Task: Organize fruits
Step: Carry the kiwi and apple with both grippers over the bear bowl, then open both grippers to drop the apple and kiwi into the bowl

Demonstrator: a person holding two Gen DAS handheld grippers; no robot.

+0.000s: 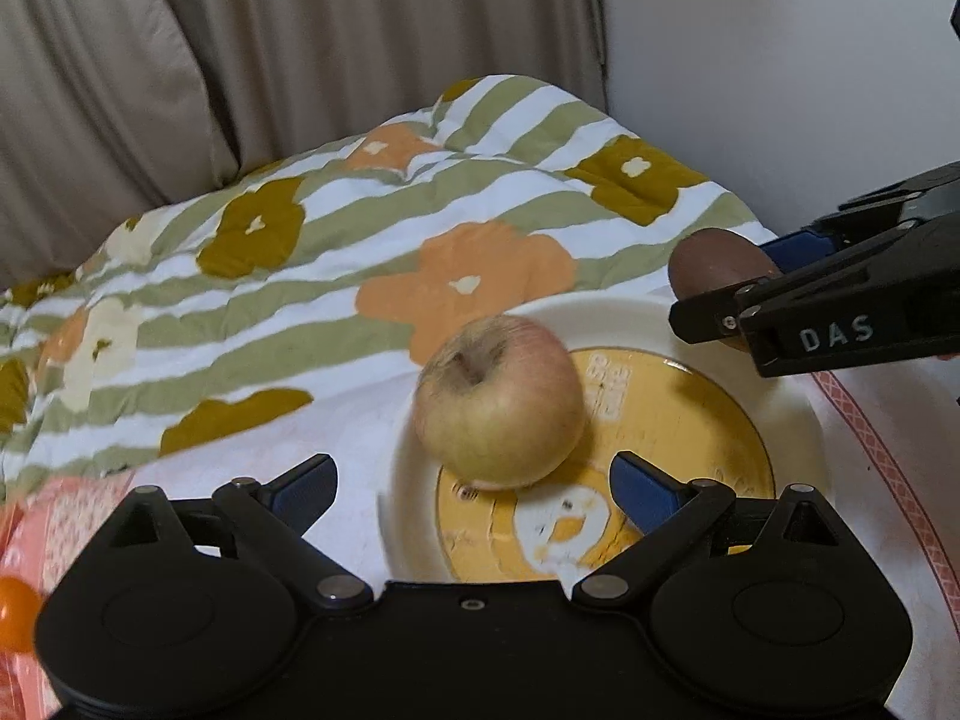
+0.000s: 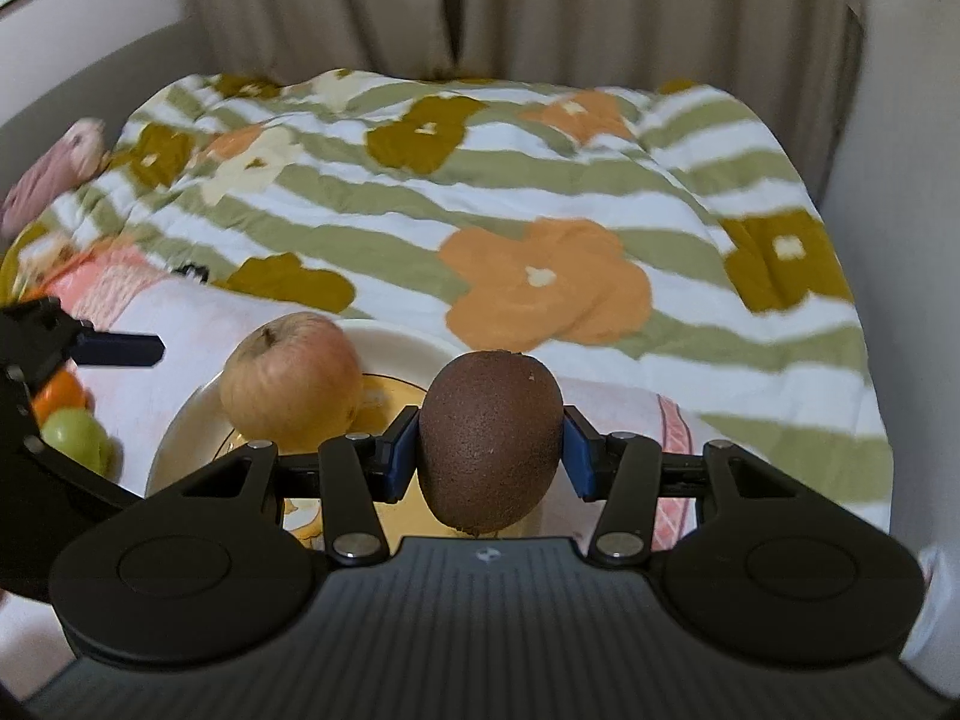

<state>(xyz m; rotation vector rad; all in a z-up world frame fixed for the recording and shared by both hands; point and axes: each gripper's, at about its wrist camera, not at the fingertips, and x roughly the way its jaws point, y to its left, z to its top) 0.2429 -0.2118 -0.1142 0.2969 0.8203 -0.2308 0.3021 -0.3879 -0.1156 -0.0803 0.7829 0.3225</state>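
The left tool [image 1: 474, 483] stands released, its blue pads clear of the apple [image 1: 501, 402] on the plate [image 1: 792, 420]. The right tool [image 2: 489, 453] grasps a kiwi [image 2: 489, 438] over the plate's edge.

The left gripper [image 1: 474, 489] points forward and down, its jaws spread wide with nothing pressed between the blue pads [image 1: 642, 489]. The right gripper [image 2: 489, 450] also tilts downward, its jaws closed on a kiwi [image 2: 489, 441], one pad on either side. In the left wrist view it reaches in from the far right.
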